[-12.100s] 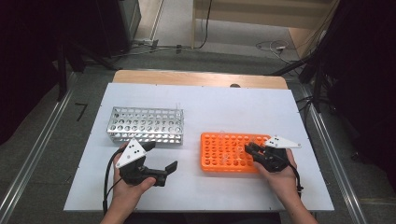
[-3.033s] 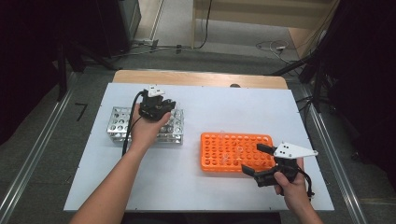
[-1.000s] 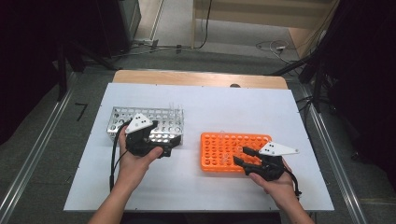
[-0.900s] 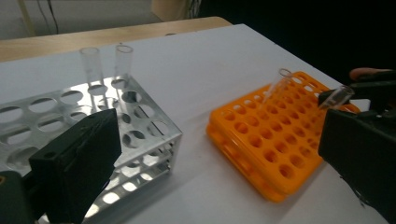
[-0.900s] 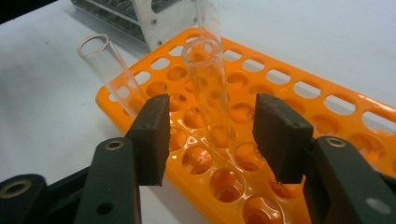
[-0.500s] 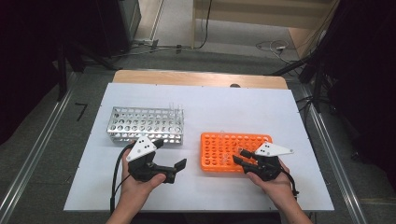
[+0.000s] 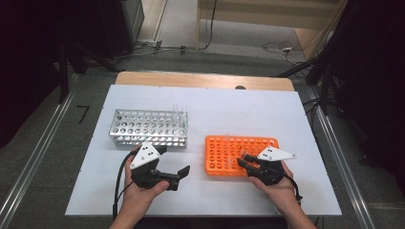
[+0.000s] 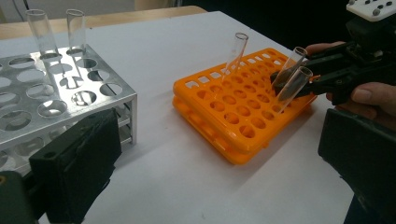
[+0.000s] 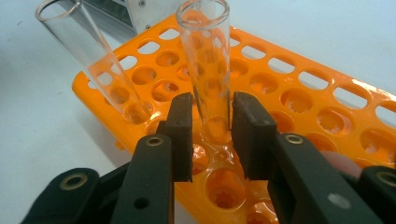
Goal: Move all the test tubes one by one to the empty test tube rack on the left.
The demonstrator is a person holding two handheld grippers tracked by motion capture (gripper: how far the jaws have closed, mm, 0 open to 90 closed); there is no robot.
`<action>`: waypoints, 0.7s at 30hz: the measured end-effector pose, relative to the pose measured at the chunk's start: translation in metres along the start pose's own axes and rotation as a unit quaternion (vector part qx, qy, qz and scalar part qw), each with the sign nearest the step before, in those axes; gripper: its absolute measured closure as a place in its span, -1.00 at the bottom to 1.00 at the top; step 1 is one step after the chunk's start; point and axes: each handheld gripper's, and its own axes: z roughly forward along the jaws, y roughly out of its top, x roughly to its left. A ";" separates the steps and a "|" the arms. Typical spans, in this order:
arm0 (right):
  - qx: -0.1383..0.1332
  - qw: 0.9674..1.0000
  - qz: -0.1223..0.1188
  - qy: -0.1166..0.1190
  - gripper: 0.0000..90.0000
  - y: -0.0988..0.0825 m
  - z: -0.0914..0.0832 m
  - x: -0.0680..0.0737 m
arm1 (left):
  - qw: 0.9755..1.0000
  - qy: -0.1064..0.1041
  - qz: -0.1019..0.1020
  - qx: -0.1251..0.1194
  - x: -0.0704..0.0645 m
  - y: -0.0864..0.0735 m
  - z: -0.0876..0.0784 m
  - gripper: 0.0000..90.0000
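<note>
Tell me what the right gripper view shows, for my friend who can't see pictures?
The right gripper has just closed its two black jaws around a clear glass tube that stands in an orange rack full of round holes. Another clear tube leans in the rack, to the left in this view. The rack sits on a white table.

My left gripper (image 7: 171,174) is back from the metal rack (image 7: 149,128), low over the bare table in front of it. My right gripper (image 9: 211,135) has just been closing its jaws around a glass tube (image 9: 208,70) standing in the orange rack (image 9: 299,98).
</note>
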 end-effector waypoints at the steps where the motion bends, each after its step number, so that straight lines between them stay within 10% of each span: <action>1: 0.000 1.000 -0.001 -0.002 0.54 0.000 0.000 0.000 | 1.000 -0.001 0.000 0.000 0.000 0.000 0.000 -1.00; 21: -0.011 1.000 -0.001 -0.014 0.65 0.000 -0.004 -0.002 | 1.000 -0.002 0.003 -0.014 -0.001 0.001 -0.003 -1.00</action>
